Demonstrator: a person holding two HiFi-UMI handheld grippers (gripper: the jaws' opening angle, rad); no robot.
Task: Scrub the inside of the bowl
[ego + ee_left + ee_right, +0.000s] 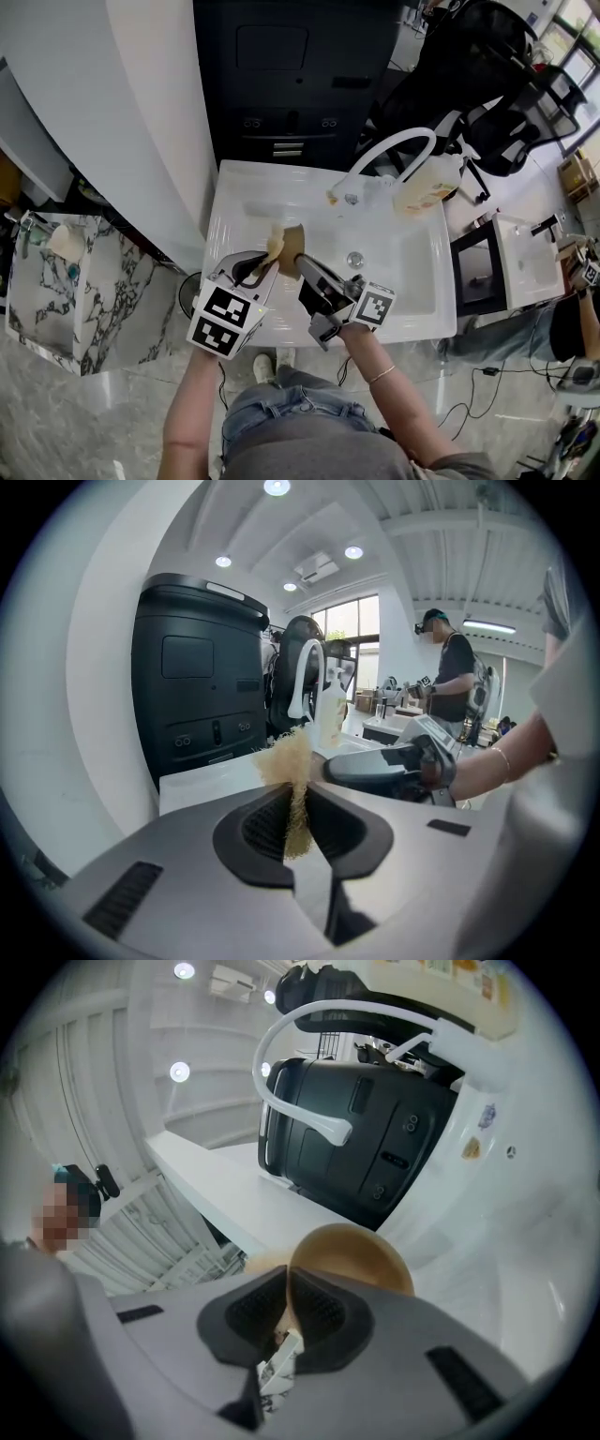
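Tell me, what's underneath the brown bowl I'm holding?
The white sink basin lies below the bowl, its drain off to the right. The spot straight beneath is hidden by the bowl, the scrubber, the left gripper and the right gripper.

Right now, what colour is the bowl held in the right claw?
The bowl is tan-brown; it shows best in the right gripper view.

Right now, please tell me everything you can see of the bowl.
The bowl is small, round and plain tan-brown, with a smooth matte surface and a thin rim; its material could be plastic or wood. It is lifted and tipped on its side above the white sink. The right hand-held gripper is shut on its wall at the rim. The pale fibrous scrubber, held in the left hand-held gripper, seems to lie against it in the head view.
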